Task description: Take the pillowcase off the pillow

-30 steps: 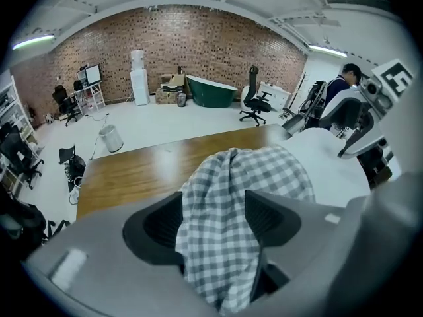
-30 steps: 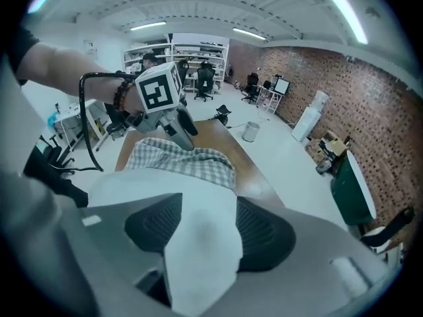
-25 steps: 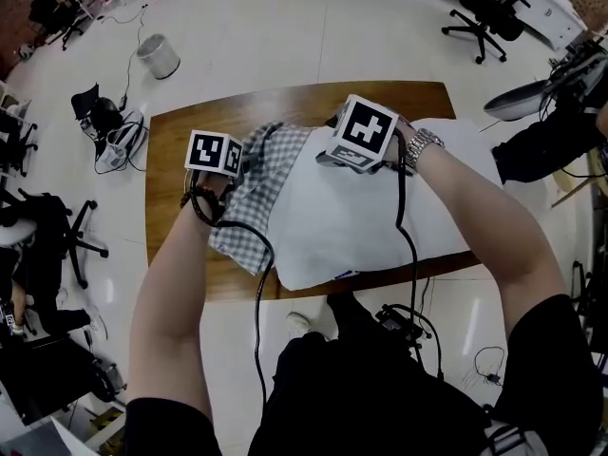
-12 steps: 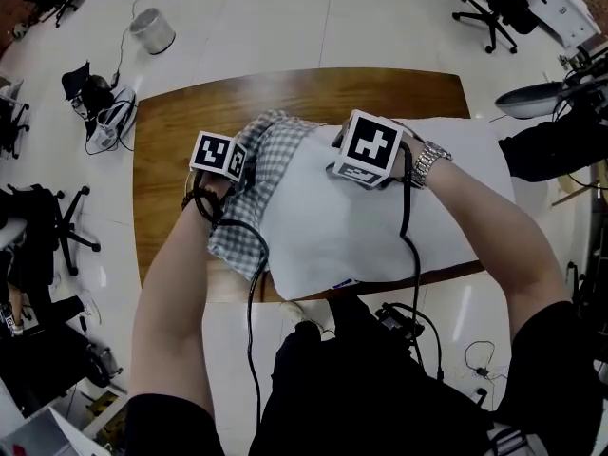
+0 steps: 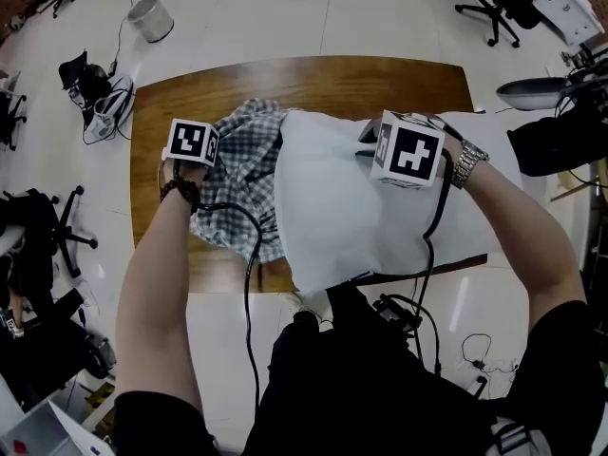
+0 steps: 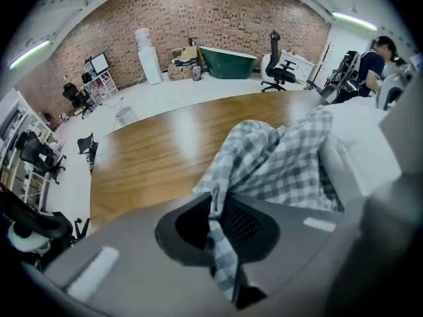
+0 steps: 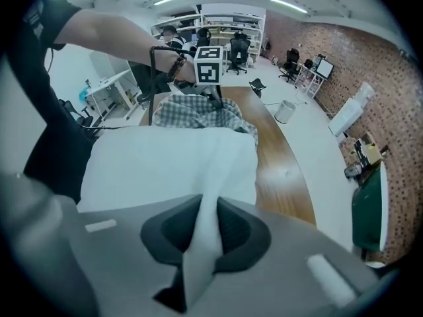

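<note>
Across mid-frame, on the brown wooden worktop [image 5: 313, 79], two clamped holds.
Jaws just closed, the left gripper [image 6: 221, 240] pinches a fold of the grey-and-white checked fabric pillowcase [image 5: 242, 169], bunched at centre left; the right gripper [image 7: 198, 243], jaws likewise just closed, pinches the white rectangular pillow [image 5: 351, 207], mostly bare at centre right.
</note>
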`<move>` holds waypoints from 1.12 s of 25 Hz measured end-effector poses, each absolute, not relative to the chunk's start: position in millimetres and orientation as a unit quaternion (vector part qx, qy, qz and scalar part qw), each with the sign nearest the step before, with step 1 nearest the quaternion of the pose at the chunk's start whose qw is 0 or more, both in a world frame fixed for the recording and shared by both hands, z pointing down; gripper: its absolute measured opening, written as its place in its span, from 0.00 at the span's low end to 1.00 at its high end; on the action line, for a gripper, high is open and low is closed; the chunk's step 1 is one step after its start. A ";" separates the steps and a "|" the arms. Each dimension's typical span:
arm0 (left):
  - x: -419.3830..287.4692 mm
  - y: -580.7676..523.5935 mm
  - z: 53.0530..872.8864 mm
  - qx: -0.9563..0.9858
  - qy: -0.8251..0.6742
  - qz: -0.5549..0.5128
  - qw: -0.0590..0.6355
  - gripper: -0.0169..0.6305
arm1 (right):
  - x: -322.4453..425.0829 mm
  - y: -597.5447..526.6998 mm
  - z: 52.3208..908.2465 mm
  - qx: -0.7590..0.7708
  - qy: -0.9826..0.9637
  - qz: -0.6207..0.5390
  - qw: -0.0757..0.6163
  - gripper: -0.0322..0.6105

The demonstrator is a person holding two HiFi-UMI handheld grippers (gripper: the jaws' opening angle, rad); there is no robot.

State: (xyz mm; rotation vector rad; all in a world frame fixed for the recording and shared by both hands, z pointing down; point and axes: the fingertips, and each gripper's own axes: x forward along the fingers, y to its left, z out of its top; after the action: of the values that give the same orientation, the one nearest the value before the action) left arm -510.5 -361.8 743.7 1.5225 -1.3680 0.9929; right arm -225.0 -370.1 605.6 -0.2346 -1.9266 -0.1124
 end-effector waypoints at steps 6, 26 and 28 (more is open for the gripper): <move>-554.4 -352.7 733.0 0.593 -0.578 0.381 0.410 0.06 | -205.4 -391.8 604.9 -0.081 -0.816 -0.057 0.570 0.12; -562.9 -332.8 673.9 0.621 -0.623 0.348 0.323 0.37 | -191.8 -399.0 565.6 0.026 -0.867 -0.072 0.493 0.39; -550.9 -324.7 662.8 0.632 -0.623 0.344 0.306 0.37 | -190.4 -381.0 556.5 0.031 -0.869 -0.074 0.489 0.39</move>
State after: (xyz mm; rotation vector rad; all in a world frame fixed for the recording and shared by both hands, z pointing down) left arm -550.9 -324.7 662.8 1.6730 -1.6484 0.9096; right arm -190.4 -381.0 556.5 0.0761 -2.1114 -0.1807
